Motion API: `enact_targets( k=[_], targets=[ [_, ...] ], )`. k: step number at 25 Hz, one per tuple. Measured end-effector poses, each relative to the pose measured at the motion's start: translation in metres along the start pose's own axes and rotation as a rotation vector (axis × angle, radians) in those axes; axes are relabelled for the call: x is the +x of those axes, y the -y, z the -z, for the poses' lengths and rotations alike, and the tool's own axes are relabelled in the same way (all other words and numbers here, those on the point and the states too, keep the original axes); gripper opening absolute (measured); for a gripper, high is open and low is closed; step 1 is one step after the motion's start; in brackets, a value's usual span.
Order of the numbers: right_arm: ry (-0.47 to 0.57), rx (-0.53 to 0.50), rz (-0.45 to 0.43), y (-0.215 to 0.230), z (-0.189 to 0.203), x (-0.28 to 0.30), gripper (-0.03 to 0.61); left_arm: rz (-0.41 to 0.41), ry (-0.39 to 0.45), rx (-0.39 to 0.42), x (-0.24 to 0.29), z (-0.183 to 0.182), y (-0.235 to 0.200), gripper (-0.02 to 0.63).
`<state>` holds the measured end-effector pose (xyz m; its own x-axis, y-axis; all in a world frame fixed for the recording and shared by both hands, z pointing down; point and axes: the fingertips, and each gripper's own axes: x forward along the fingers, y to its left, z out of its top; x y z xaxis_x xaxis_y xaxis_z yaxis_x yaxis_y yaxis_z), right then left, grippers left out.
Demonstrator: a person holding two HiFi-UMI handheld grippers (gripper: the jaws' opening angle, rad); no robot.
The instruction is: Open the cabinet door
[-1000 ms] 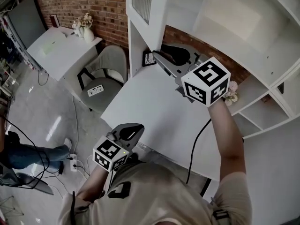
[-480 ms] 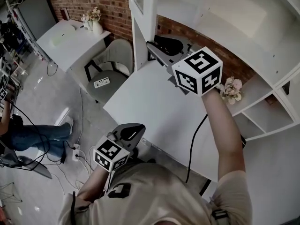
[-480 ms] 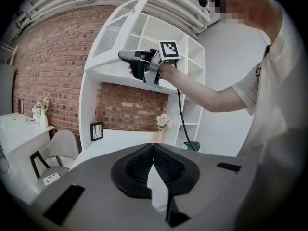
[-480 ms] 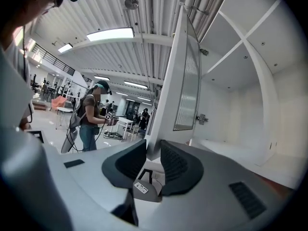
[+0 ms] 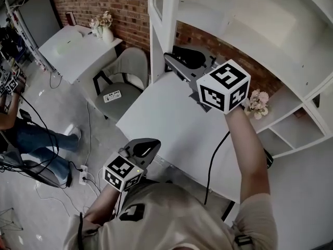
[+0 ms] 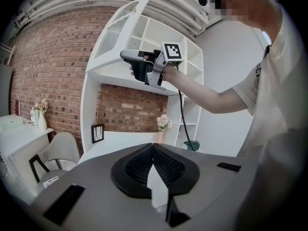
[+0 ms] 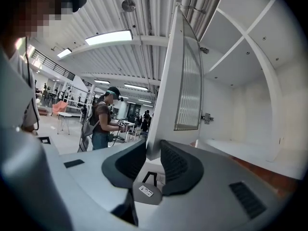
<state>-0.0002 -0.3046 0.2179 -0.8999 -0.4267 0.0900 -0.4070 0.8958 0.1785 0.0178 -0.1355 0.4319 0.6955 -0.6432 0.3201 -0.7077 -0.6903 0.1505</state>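
Here the door (image 7: 179, 81) is a flat, smooth white panel with a squared edge and a tall ribbed insert framed in its middle. It stands upright, long axis vertical. It is open from the white cabinet (image 7: 250, 76), its thin free edge facing the right gripper (image 7: 153, 151), and a small metal fitting (image 7: 208, 118) shows behind it. The right gripper is raised above the white worktop (image 5: 171, 124) and points level. Its black ribbed pads are clamped on the door's lower corner, one pad on each face, so the panel rises straight up out of the jaws. The left gripper (image 6: 153, 148) is low by the person's body at the worktop's near edge, well apart from the door. Its pads are pressed together with nothing between them.
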Motion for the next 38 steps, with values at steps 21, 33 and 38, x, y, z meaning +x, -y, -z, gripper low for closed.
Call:
enact_targets(
  k=[21, 33, 38],
  targets=[
    [-0.028, -0.059, 0.0, -0.047, -0.015, 0.06, 0.112, 0.002, 0.062, 0.007, -0.038, -0.007, -0.043, 0.017],
    [-0.052, -0.117, 0.072, -0.071, -0.027, 0.108, 0.107, -0.037, 0.103, -0.015, -0.075, -0.002, -0.07, 0.017],
    [-0.065, -0.128, 0.089, -0.075, -0.027, 0.123, 0.106, -0.049, 0.112, -0.028, -0.087, 0.002, -0.079, 0.017]
  ],
)
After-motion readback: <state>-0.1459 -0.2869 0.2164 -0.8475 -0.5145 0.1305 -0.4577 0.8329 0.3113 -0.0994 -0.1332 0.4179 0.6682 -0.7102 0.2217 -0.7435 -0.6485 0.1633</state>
